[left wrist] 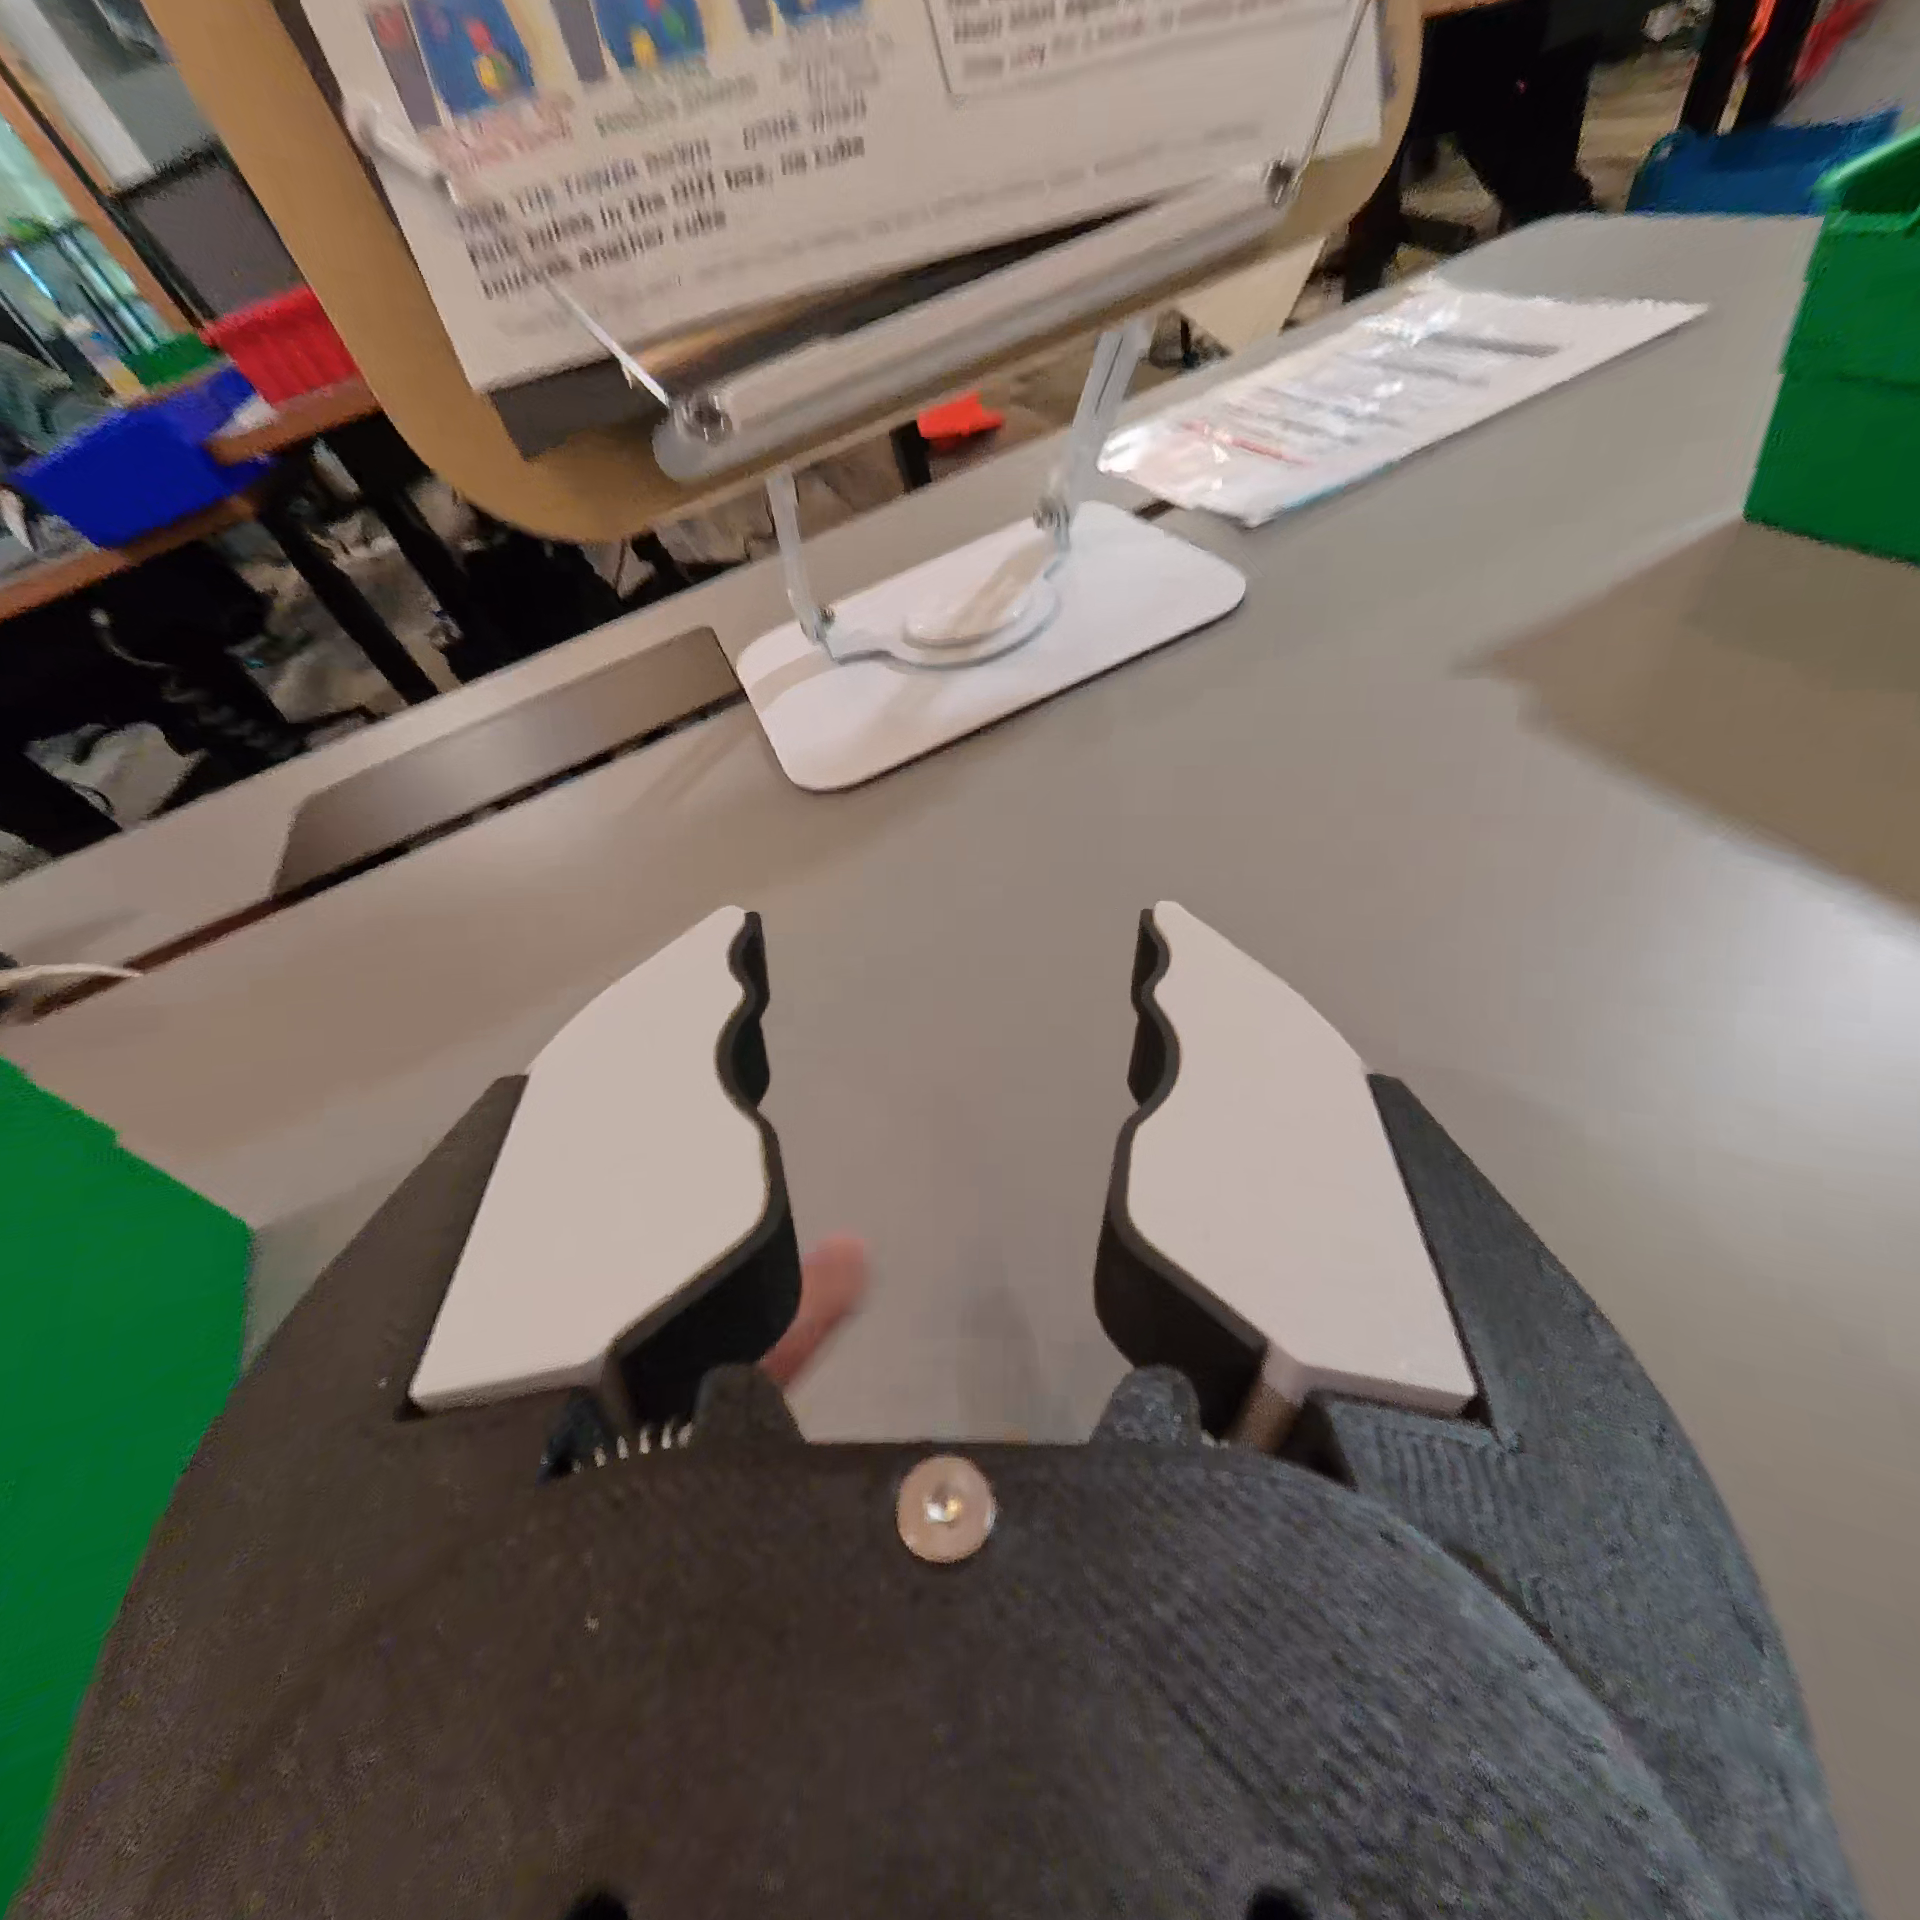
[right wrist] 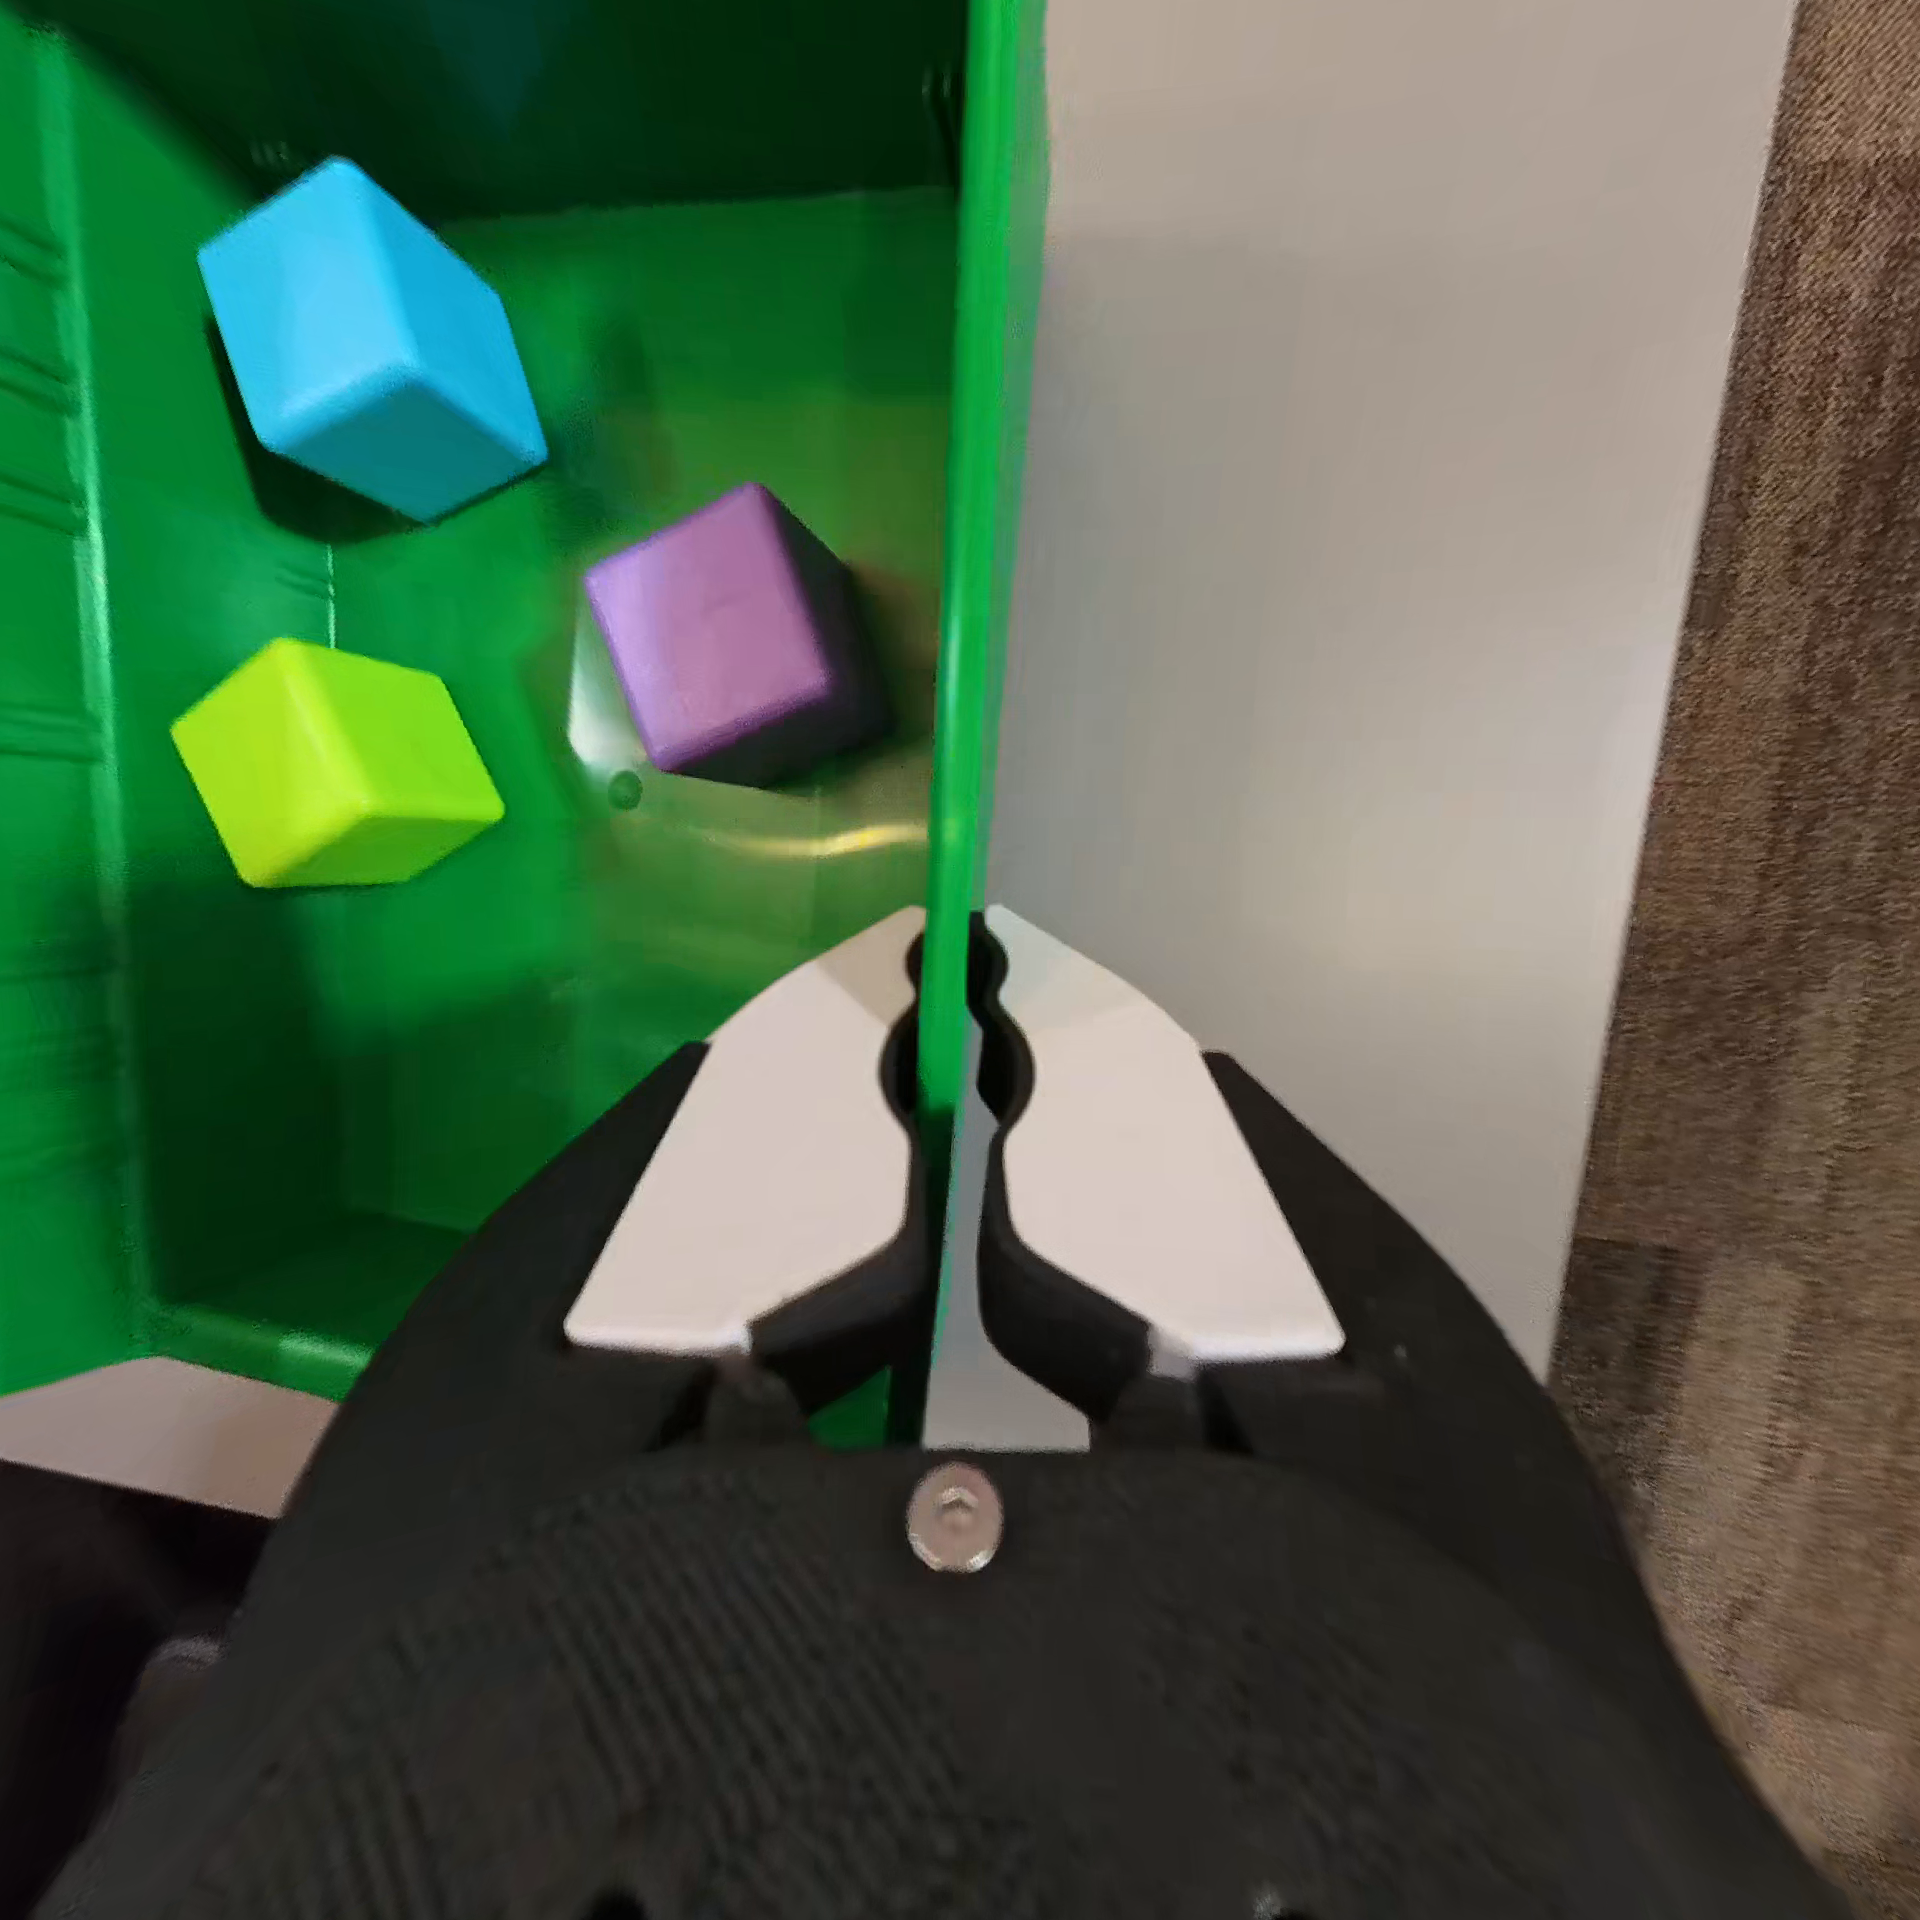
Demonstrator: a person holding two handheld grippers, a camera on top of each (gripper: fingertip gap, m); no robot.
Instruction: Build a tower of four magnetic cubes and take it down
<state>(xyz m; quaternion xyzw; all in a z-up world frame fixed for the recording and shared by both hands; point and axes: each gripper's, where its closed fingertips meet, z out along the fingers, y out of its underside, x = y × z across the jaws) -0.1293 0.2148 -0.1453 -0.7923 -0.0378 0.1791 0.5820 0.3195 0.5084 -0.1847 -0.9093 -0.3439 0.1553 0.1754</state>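
Your right gripper (right wrist: pixel 948 925) is pinched on the thin side wall of the green bin (right wrist: pixel 971 520), one finger inside the wall and one outside, at the lower centre of the right wrist view. The wall runs straight up the frame from the fingertips. Inside the bin, left of the wall, lie three cubes, all apart from one another: a blue cube (right wrist: pixel 364 332) at upper left, a purple cube (right wrist: pixel 727 634) nearest the wall, and a lime cube (right wrist: pixel 332 764) at mid left. A pale table surface (right wrist: pixel 1299 520) fills the area right of the wall.

Your left gripper (left wrist: pixel 948 925) is spread wide and holds nothing, above the grey table (left wrist: pixel 1351 935). A white stand base (left wrist: pixel 1143 592) sits ahead at frame centre, carrying a tilted printed board (left wrist: pixel 831 156) at the top. A plastic-sleeved sheet (left wrist: pixel 1382 384) lies at upper right.
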